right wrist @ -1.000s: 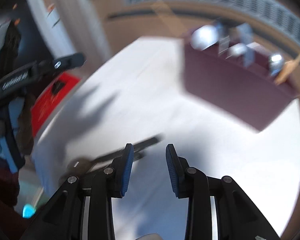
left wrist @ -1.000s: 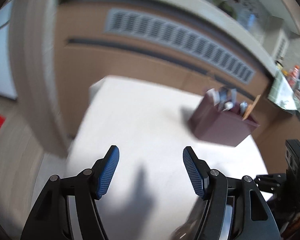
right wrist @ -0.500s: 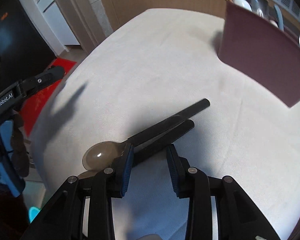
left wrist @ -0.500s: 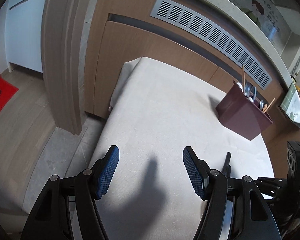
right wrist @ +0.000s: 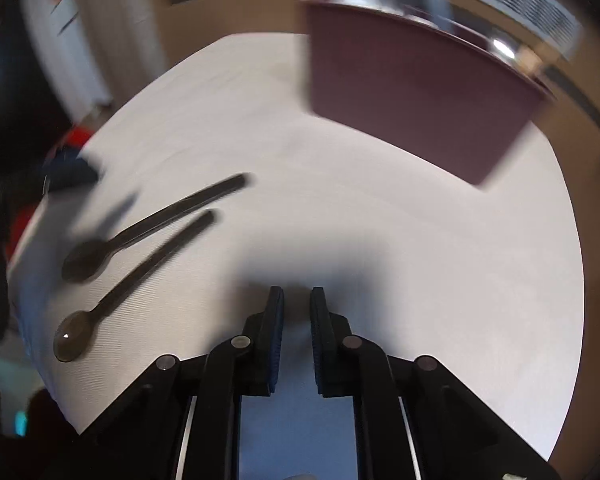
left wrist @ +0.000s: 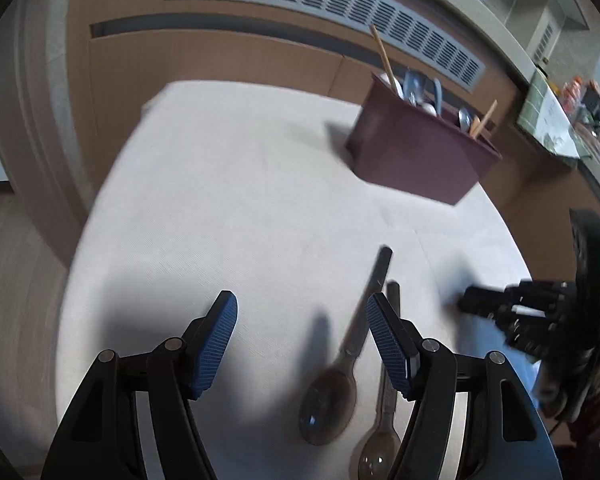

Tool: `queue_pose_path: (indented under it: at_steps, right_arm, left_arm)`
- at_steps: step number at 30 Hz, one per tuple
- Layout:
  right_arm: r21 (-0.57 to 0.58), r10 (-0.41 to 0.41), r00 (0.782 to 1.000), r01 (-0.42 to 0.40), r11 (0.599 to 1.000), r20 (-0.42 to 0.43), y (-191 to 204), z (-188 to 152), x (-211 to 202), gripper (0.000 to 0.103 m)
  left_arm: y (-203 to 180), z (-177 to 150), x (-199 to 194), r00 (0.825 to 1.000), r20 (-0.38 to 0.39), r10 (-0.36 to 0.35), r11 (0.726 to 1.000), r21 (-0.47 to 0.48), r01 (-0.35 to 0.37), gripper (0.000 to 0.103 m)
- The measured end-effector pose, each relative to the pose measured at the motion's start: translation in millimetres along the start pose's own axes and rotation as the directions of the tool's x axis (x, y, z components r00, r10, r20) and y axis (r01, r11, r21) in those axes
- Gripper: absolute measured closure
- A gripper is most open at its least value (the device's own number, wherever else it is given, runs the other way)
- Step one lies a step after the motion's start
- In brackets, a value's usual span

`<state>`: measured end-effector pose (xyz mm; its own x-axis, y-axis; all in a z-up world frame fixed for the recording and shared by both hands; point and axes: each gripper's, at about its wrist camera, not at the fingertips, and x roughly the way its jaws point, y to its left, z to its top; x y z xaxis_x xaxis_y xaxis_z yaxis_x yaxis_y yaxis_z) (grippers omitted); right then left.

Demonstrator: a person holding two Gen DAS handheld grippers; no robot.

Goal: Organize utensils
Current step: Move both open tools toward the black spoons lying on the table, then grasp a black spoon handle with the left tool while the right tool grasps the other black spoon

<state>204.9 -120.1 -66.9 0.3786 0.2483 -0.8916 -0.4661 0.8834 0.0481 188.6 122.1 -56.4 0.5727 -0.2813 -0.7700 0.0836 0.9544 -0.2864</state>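
Left wrist view: left gripper (left wrist: 300, 332) released above the white-clothed bench (left wrist: 228, 208). Two dark plastic spoons (left wrist: 340, 364) lie there, near the maroon utensil box (left wrist: 416, 160). Right gripper (right wrist: 297, 300) is closing on nothing.

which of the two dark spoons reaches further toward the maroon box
The upper spoon: its handle tip lies closer to the maroon box than the lower spoon.
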Motion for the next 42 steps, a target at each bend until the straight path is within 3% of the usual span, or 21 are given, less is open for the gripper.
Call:
queue_pose_path:
  at_steps: [3, 5, 7, 9, 11, 16, 22, 27, 30, 34, 38, 42]
  right_arm:
    - [0.05, 0.129, 0.992, -0.129, 0.99, 0.007, -3.3, -1.4, -10.3, 0.082]
    - [0.018, 0.189, 0.982, -0.189, 0.982, 0.013, 13.4, -2.9, -9.6, 0.08]
    - [-0.012, 0.24, 0.971, -0.241, 0.971, -0.012, 37.3, -1.2, -4.1, 0.08]
    - [-0.018, 0.242, 0.97, -0.242, 0.97, -0.017, 57.5, 2.5, 0.8, 0.08]
    - [-0.023, 0.183, 0.983, -0.182, 0.983, 0.009, 70.4, 6.9, 4.5, 0.08]
    - [-0.115, 0.052, 0.998, -0.048, 0.992, 0.031, 94.4, 10.8, 10.8, 0.072]
    - [-0.21, 0.025, 0.999, -0.014, 0.978, 0.048, 65.4, -18.1, -9.3, 0.077]
    - [-0.122, -0.027, 0.998, 0.035, 0.992, 0.064, 5.6, -38.7, -26.9, 0.077]
    - [-0.017, -0.022, 0.998, 0.023, 1.0, 0.063, -35.0, -42.0, -33.1, 0.077]
    - [0.079, -0.058, 0.996, 0.052, 0.995, 0.067, -40.2, -28.3, -20.1, 0.078]
    - [0.073, -0.065, 0.995, 0.06, 0.996, 0.079, -33.2, -25.9, -18.3, 0.074]
    - [0.034, -0.087, 0.991, 0.084, 0.996, 0.101, -26.9, -28.5, -19.1, 0.073]
  left_arm:
    - [12.8, 1.6, -2.9, 0.997, 0.02, 0.072, 0.996, -0.051, -0.071, 0.035]
    - [21.6, 2.9, -8.8, 0.987, 0.041, 0.154, 0.984, -0.095, -0.149, 0.035]
    - [25.6, 1.5, -19.3, 0.978, 0.078, 0.194, 0.974, -0.135, -0.183, 0.035]
    - [25.9, -1.1, -31.7, 0.967, 0.115, 0.227, 0.964, -0.167, -0.206, 0.035]
    - [22.9, -5.9, -41.8, 0.958, 0.144, 0.246, 0.959, -0.179, -0.219, 0.035]
    - [17.5, -14.9, -49.4, 0.962, 0.15, 0.228, 0.963, -0.182, -0.2, 0.035]
    - [8.7, -31.6, -29.7, 0.987, 0.071, 0.146, 0.977, -0.167, -0.132, 0.035]
    - [-13.8, -36.8, -9.9, 0.998, 0.016, 0.065, 0.993, -0.102, -0.063, 0.035]
    - [-29.0, -36.2, 1.6, 1.0, -0.019, 0.01, 0.998, -0.067, -0.012, 0.035]
    - [-45.4, -39.4, 13.2, 0.994, -0.087, -0.064, 0.997, -0.044, 0.06, 0.035]
    - [-62.3, -38.3, 16.9, 0.993, -0.113, -0.042, 0.999, 0.027, 0.045, 0.035]
    - [-72.8, -36.4, 23.9, 0.992, -0.119, 0.04, 0.995, 0.1, -0.028, 0.035]
